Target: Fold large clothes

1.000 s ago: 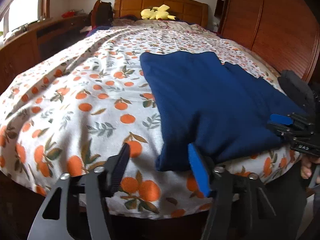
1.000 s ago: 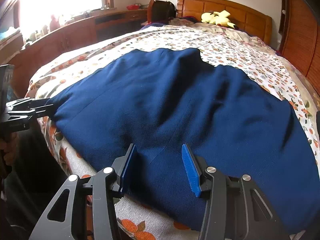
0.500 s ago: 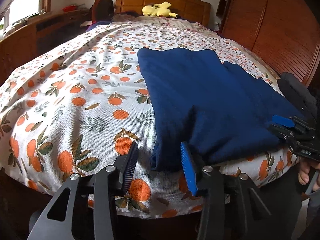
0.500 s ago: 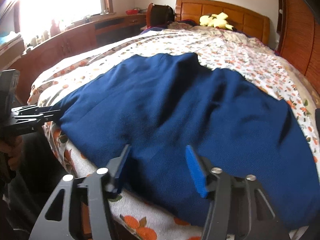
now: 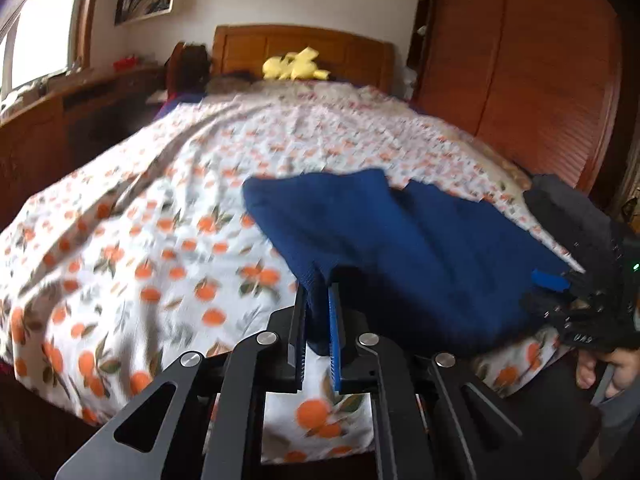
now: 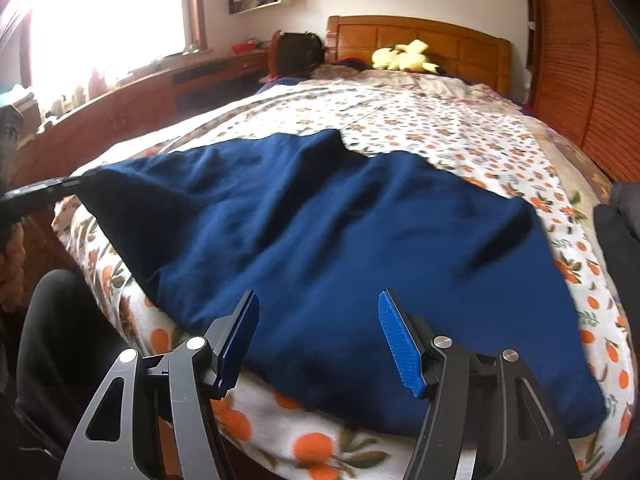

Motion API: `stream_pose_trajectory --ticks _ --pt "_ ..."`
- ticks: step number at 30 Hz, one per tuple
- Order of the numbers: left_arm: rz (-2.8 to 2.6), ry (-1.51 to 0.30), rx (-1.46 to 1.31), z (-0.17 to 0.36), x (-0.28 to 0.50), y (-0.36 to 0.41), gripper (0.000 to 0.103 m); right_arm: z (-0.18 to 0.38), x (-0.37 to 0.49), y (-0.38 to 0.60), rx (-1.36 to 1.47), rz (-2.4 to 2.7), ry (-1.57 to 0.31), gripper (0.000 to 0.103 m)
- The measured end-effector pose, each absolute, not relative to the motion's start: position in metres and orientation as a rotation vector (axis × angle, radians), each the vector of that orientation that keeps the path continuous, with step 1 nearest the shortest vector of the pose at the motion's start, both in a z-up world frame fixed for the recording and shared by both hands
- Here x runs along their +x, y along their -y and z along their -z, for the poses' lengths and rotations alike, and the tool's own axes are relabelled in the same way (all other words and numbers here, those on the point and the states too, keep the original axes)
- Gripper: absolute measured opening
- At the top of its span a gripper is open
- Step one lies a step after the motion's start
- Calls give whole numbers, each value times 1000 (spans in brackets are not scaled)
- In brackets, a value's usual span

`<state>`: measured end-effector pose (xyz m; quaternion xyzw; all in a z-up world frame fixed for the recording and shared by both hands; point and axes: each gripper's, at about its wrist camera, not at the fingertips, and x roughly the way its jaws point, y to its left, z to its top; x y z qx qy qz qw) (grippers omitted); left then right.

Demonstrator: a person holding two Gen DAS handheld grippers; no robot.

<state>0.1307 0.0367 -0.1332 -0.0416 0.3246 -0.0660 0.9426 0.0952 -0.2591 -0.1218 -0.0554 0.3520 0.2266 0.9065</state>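
Observation:
A large navy garment [image 5: 400, 248] lies spread on the near part of the bed [image 5: 140, 240]. My left gripper [image 5: 318, 292] is closing its jaws on the garment's near left corner; the cloth is pinched between the pads and lifted off the sheet. In the right wrist view this corner [image 6: 104, 188] is pulled up to the left gripper [image 6: 76, 181]. My right gripper [image 6: 318, 304] stands open just above the garment's [image 6: 340, 220] near hem, with nothing between its fingers. It also shows at the right of the left wrist view, as the right gripper [image 5: 548, 292].
The orange-print sheet covers the bed up to a wooden headboard [image 6: 420, 40] with a yellow plush toy [image 6: 400, 58]. A wooden wardrobe [image 5: 540, 80] lines the right side and a low cabinet [image 6: 140, 96] the left. A person's dark trouser leg [image 6: 60, 340] stands at the bed's foot.
The left jaws have shut on the garment's near left corner and risen, lifting it off the sheet. The right jaws have spread wider and shifted along the hem.

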Motion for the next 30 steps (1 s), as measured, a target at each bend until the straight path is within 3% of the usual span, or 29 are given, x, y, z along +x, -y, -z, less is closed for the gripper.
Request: stream_pose_trajectory --ticks 14,30 --pt "365 -551 47 66 165 104 4 105 88 343 -53 -374 -663 59" --pt "585 -621 170 85 218 280 6 98 66 409 -11 -289 -642 59"
